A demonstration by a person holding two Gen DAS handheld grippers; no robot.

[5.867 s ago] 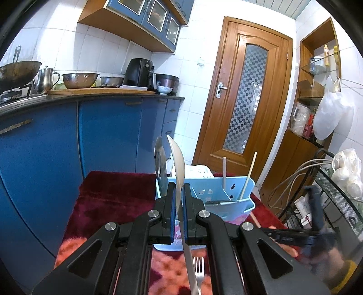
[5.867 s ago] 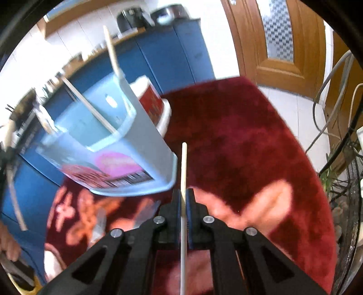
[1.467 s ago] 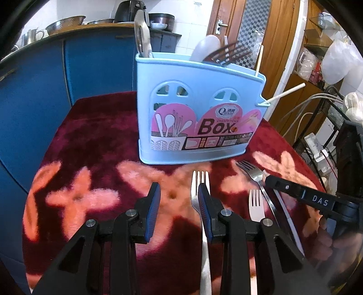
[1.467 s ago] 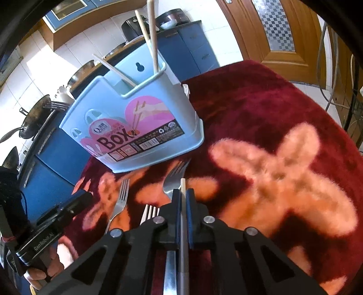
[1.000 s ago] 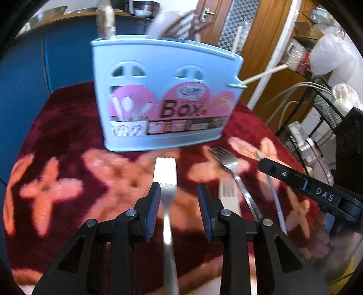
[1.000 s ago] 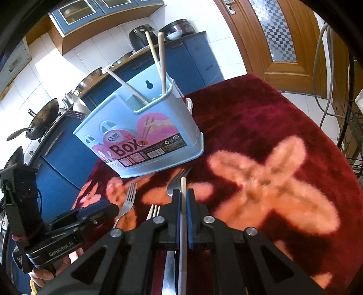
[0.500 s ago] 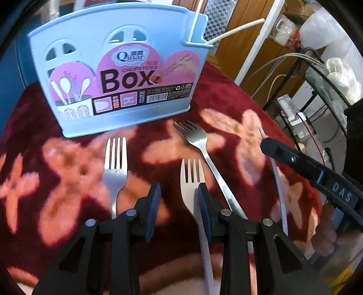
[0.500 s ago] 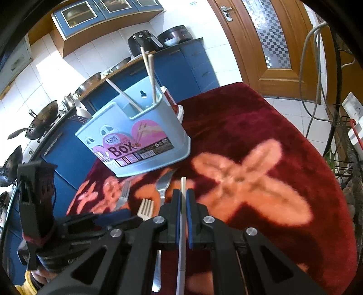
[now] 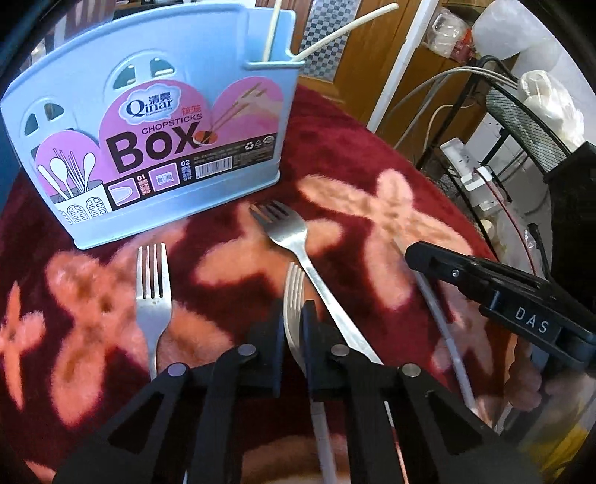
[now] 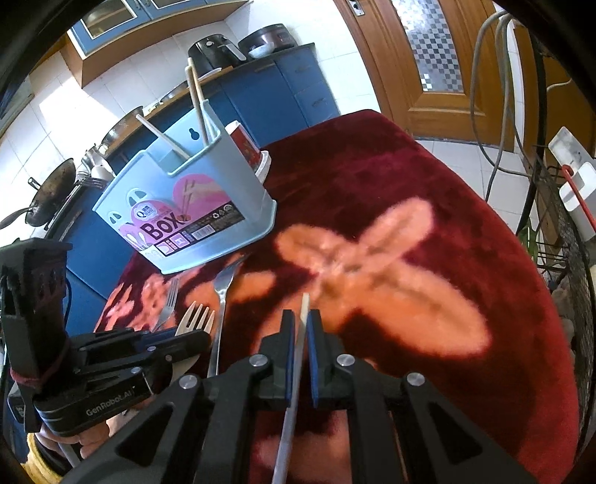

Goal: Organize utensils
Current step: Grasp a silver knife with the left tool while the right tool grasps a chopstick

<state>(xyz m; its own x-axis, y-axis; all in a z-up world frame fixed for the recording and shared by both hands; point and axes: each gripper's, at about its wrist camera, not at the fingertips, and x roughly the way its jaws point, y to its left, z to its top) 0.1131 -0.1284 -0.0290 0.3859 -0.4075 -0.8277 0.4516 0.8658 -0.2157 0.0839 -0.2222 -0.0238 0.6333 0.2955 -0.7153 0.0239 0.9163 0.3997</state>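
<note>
A light blue utensil box stands on the red flowered cloth, with chopsticks in its right end; it also shows in the right wrist view. Three forks lie in front of it. My left gripper is shut on the middle fork, tines pointing at the box. A fork lies to its left and a long fork to its right. My right gripper is shut on a pale chopstick held just above the cloth.
A red cup stands behind the box. Blue cabinets with pans and an air fryer are beyond. A wooden door, cables and a wire rack are to the right of the table.
My left gripper has moved right from the left fork to the middle fork and shut on it. My right gripper has drawn back from the box, still holding the chopstick.
</note>
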